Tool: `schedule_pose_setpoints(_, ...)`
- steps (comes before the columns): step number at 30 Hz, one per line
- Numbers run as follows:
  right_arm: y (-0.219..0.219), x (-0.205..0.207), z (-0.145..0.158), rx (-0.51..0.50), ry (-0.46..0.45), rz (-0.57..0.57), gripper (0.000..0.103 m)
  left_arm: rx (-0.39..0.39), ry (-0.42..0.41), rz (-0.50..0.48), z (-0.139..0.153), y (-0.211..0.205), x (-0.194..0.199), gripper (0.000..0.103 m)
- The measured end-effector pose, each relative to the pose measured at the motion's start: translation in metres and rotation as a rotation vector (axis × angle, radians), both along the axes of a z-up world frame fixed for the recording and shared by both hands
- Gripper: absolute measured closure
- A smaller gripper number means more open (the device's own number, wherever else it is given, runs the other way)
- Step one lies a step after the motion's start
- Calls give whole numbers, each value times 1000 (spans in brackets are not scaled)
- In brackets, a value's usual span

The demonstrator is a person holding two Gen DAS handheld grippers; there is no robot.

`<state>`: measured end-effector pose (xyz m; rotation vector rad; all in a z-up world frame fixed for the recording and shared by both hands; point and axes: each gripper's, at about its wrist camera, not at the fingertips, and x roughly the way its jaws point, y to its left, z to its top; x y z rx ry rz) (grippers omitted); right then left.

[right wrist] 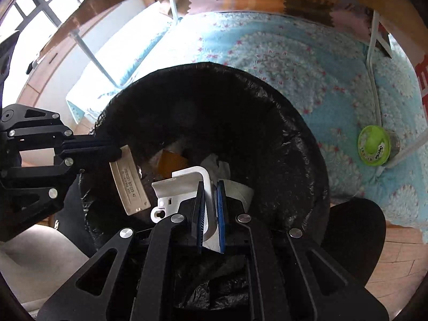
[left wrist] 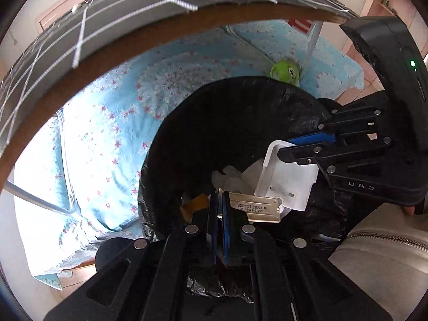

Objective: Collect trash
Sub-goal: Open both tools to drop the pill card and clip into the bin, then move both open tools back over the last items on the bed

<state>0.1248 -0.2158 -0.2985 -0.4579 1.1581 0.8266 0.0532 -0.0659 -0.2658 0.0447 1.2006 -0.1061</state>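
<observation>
Both tools hang over the black-lined round bin (right wrist: 294, 133): left tool (left wrist: 220, 211) pinching a beige flat plastic tag (left wrist: 256, 208), right tool (right wrist: 211, 200) pinching a white angled plastic bracket (right wrist: 187, 184). Releasing near the rim could drop either onto the blue flowered rug (right wrist: 294, 53). Only the right view shows the green lid (right wrist: 373, 144) clearly.

This looks like a room in a home, likely a bedroom or a child's play corner. A soft light-blue blanket (right wrist: 307, 61) printed with pink stars and white flower rounds is spread over a wood-plank floor (right wrist: 396, 256), with interlocking foam puzzle mats (right wrist: 302, 5) just past its far edge. A bin lined with a black plastic bag (right wrist: 294, 123) stands on the blanket under a wooden-edged table (left wrist: 88, 83) on thin white metal legs (right wrist: 91, 53). A paned window (right wrist: 34, 5) lets in daylight.
</observation>
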Motion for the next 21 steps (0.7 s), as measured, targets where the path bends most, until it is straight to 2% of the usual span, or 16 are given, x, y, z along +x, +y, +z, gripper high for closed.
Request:
schedule_pose_setpoints(9, 4, 9, -9, 2, 11, 0, 93, -25, 11, 14, -5, 1, 3, 100)
schedule_pose_setpoints(11, 3, 10, -9, 9, 17, -6, 92, -24, 15, 16, -2, 2, 4, 99)
schedule_pose_setpoints(13, 2, 11, -8, 21, 19, -11, 84, -27, 15, 12, 1, 0, 5, 99)
schedule_pose_setpoints(16, 0, 11, -5, 32, 14, -16, 84, -57, 5, 4, 3, 0, 3, 99)
schedule_pose_setpoints(21, -3, 8, 1, 52, 12, -21, 84, -62, -5, 4, 7, -2, 1, 99)
